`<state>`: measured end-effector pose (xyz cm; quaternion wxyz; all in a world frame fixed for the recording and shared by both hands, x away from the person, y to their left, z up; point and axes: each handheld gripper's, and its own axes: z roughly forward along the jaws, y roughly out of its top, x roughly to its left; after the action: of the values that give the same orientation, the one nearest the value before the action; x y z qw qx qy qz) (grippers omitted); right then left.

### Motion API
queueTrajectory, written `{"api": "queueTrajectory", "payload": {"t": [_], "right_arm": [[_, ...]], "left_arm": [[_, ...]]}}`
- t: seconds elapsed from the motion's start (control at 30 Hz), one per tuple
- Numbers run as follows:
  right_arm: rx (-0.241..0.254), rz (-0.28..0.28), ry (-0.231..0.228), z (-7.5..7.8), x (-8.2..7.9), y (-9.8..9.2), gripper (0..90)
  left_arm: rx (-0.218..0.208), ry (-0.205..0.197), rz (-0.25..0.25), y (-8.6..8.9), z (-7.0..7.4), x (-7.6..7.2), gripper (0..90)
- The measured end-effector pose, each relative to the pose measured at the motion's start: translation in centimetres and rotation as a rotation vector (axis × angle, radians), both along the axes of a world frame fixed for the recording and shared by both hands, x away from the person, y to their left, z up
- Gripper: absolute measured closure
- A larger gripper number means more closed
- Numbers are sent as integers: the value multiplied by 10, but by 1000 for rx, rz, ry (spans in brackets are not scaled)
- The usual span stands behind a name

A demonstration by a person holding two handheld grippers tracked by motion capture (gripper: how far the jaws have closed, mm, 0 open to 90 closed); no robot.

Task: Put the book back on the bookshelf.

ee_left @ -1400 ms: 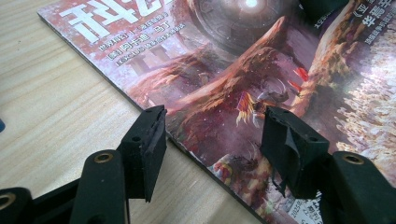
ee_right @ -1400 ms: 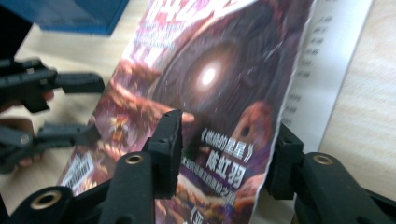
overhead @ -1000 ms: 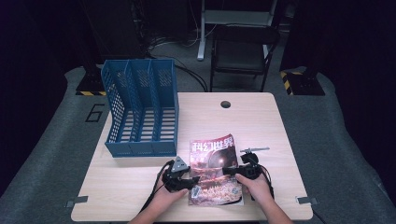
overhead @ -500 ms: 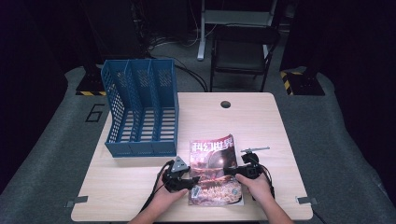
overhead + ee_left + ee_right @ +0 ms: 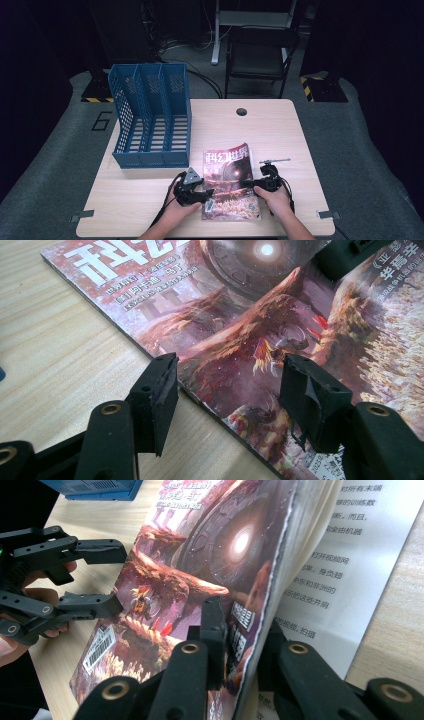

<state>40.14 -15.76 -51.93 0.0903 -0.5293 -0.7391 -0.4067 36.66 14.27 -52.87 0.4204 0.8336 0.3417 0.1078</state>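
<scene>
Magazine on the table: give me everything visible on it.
The magazine is a glossy softcover with red-brown fantasy art, a glowing sphere and white Chinese title characters. It lies near the front edge of the wooden table, right of the blue file rack. The right gripper, whose jaws have just been closing, pinches its cover and some pages, lifting that edge off a printed white page. The left gripper straddles the opposite edge, open.

Magazine (image 5: 231,180) on table (image 5: 280,135) near front edge, file rack (image 5: 150,122) behind-left, chair (image 5: 260,55) beyond table

Open tongs (image 5: 227,390) straddling magazine (image 5: 260,305) edge
</scene>
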Motion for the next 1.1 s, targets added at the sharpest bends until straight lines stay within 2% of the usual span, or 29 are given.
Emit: {"api": "queueTrajectory", "payload": {"t": [0.07,0.27,0.37,0.4,0.6,0.7,0.8,0.9,0.93,1.1], "right_arm": [[-1,-8,13,1,-2,2,824],[-4,3,-8,0,-1,1,845],[2,-6,8,1,-2,2,853],[6,-2,-5,1,-2,1,865],[8,5,-18,0,-2,0,874],[12,-2,-9,1,-4,1,875],[9,-3,-31,1,-5,1,876],[11,-16,-16,2,-7,2,876],[7,-7,-40,1,-6,1,876],[10,-5,-51,1,-6,1,876]], "left_arm": [[0,0,0,0,0,0,401],[0,0,0,0,0,0,401],[0,0,0,0,0,0,401],[-1,0,0,0,0,0,401],[-5,0,1,0,0,0,402],[0,-4,-1,0,0,1,401],[0,-4,-1,0,0,1,401],[1,-4,1,0,0,1,400],[1,-4,1,0,0,1,400],[1,0,-3,1,0,1,399]]}}
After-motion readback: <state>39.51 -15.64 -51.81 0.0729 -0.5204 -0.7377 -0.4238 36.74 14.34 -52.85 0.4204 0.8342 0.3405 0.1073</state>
